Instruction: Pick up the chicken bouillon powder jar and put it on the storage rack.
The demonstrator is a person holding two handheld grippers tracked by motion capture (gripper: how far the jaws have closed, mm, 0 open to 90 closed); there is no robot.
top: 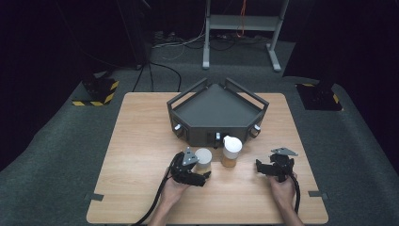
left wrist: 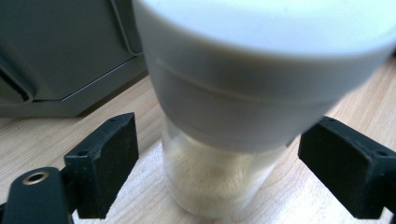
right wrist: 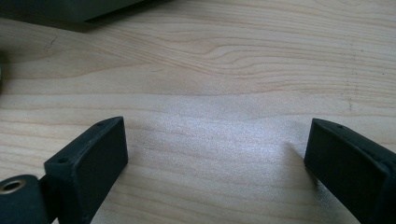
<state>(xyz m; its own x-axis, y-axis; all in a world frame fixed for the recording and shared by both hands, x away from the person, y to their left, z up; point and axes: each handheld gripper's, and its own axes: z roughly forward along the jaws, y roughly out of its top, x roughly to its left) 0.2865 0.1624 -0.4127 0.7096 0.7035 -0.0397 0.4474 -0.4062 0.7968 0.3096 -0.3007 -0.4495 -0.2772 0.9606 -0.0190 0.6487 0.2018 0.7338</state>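
Two jars stand on the wooden table [top: 141, 155], side by side just in front of one dark grey five-sided tray [top: 216, 110] with raised rails. Two grippers are in play, one in each hand.

The left jar [top: 203, 159] sits near the middle of the table, on the near side, just left of the right jar [top: 231, 150]; the two stand close together but apart. The tray lies just beyond them, and its front wall rises directly behind both jars.

The left jar is a clear cylinder with a wide pale grey lid [left wrist: 261, 60] that overhangs the glass, and a pale cream powder fills its lower part. The right jar has a white lid and amber-brown contents.

The left gripper [top: 197, 173] has its jaws on either side of the left jar's body, partly open, with a gap at each pad, so nothing is gripped. The right gripper [top: 269, 165] rests well to the right, jaws spread wide over bare wood, holding nothing.
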